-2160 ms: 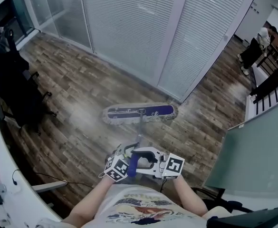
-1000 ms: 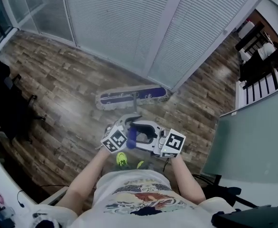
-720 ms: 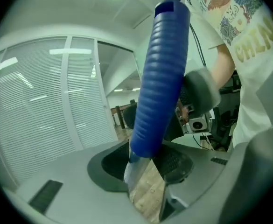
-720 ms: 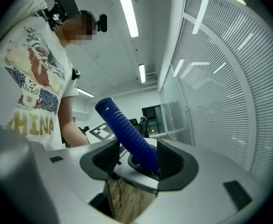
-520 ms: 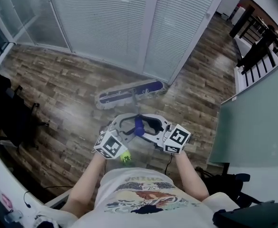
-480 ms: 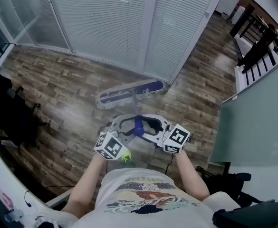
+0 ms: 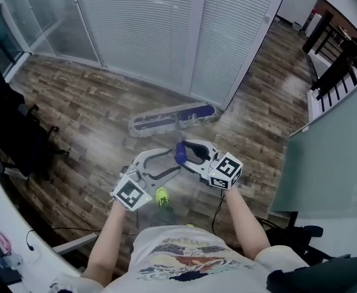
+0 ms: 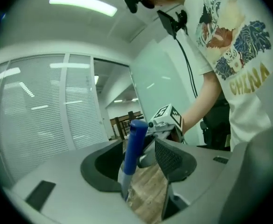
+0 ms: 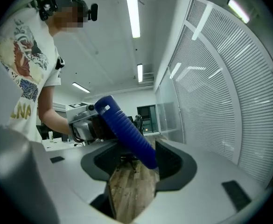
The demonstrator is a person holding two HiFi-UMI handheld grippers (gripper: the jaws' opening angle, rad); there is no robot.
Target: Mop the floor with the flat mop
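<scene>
**Jaws.** Left gripper [image 7: 171, 161]: the jaws stand wide and have just been opening. The blue grip [image 8: 135, 143] of the flat mop's handle stands upright between them, close to one pad, with a clear gap to the other. Right gripper [image 7: 188, 153]: the jaws are wide and have just been closing. The ribbed blue grip [image 9: 127, 129] crosses the gap at a slant. Its lower end lies by one pad and the other pad stands apart.

**Task item.** The mop head [image 7: 173, 118] lies flat on the wood-pattern floor [image 7: 93, 108], near the foot of the blind-covered glass partition [image 7: 147, 29]. The handle rises from it to the two grippers.

**Markings.** The left gripper view shows the person's T-shirt [image 8: 248, 80], which reads "CHINA". Each gripper carries a cube with square black-and-white markers [image 7: 131, 193] [image 7: 227, 170].

**Hand pose.** Both forearms reach forward from the torso. The grippers are roughly level and face each other, meeting at the top of the handle. A yellow-green shoe [image 7: 161, 196] shows just beside the left gripper.

**Change from earlier frames.** Half a second ago the left cube sat closer to the handle; it is now drawn back toward the lower left. The mop head is at nearly the same spot.
</scene>
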